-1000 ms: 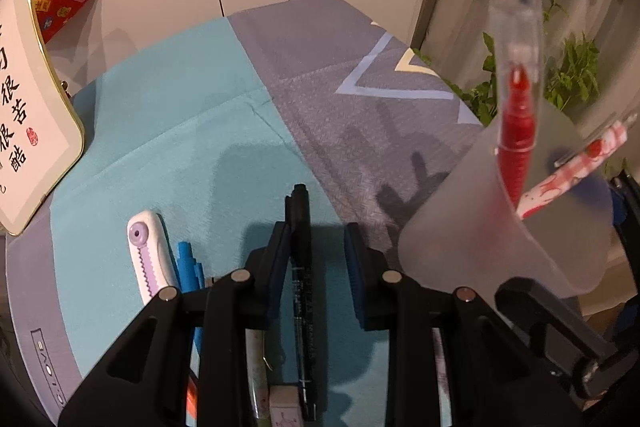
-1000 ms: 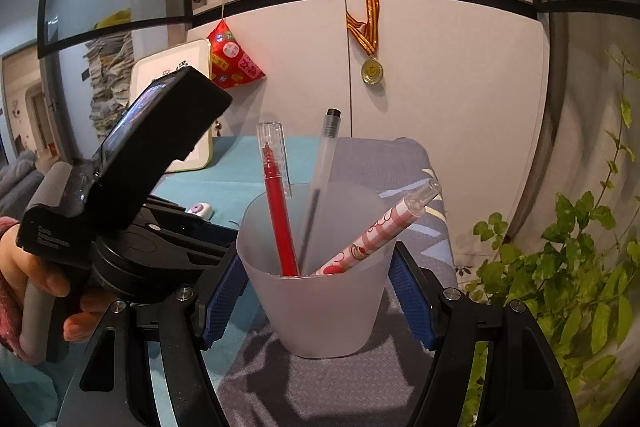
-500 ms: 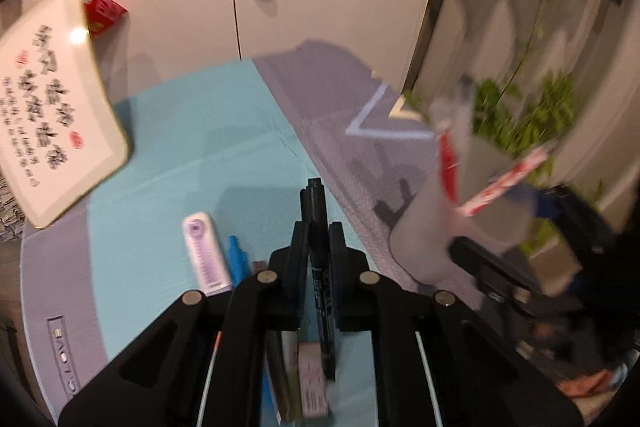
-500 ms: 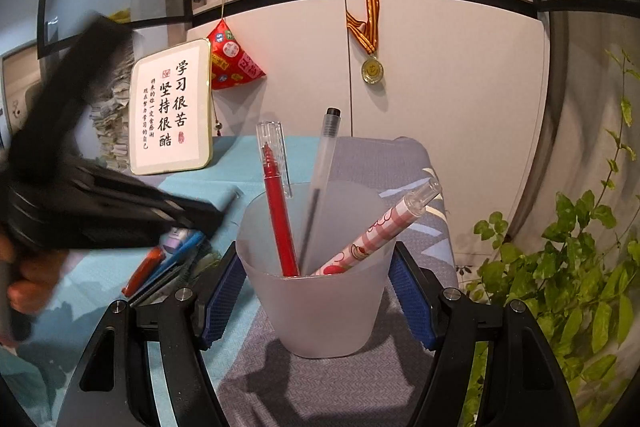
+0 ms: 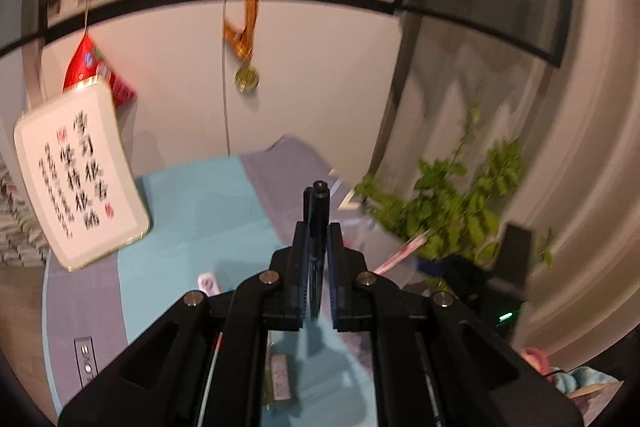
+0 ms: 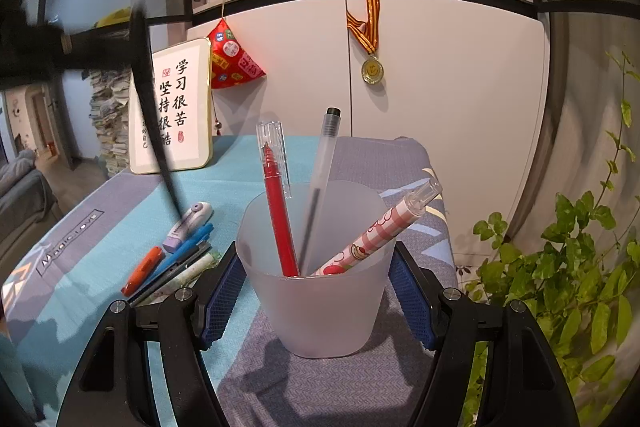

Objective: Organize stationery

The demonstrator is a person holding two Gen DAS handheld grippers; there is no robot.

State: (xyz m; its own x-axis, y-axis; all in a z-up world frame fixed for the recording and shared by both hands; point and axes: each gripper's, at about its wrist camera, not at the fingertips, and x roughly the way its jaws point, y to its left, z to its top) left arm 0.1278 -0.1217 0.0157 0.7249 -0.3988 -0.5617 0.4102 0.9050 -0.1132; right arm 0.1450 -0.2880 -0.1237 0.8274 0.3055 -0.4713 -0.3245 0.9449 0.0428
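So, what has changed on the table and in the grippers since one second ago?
The left gripper closed on the black pen that lay between its open fingers and lifted it off the cloth. In the right wrist view the pen now hangs in the air. The right gripper stayed on the cup, with its three pens unchanged.

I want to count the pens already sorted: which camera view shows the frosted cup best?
The right wrist view: the frosted cup stands centred between the right gripper pads, three pens inside. The left wrist view is blurred; the cup can't be made out there.
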